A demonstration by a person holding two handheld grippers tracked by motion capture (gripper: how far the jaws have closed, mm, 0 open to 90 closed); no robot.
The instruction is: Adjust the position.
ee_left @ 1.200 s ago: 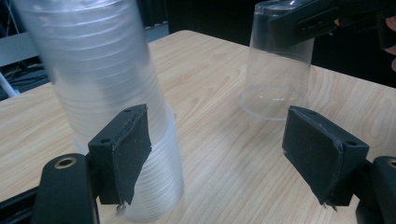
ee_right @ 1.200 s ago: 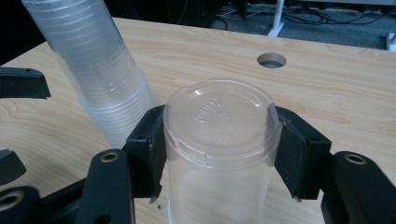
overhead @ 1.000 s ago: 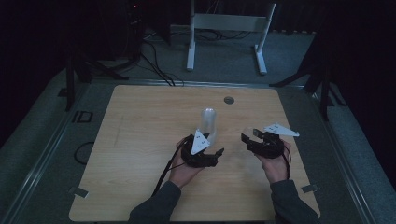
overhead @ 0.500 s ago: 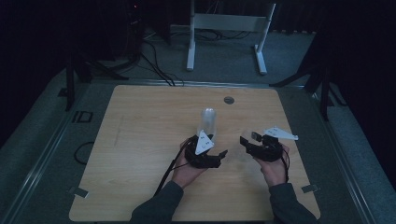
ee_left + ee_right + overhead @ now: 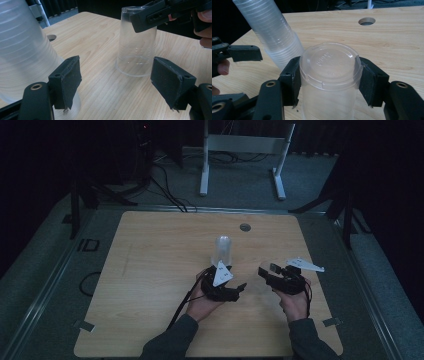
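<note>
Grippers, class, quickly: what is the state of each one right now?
Left gripper: open, holding nothing; the stack of cups stands beside its jaws.
Right gripper: shut on the upside-down clear cup.

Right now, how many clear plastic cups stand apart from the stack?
1. A single upside-down clear cup stands on the table, clamped between the right gripper jaws. The rest sit nested in the stack of cups beside the left gripper; how many it holds cannot be told.

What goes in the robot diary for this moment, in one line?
right tongs: shut on upside-down clear cup | left tongs: open, empty | cup stack: leaning, on table
</note>
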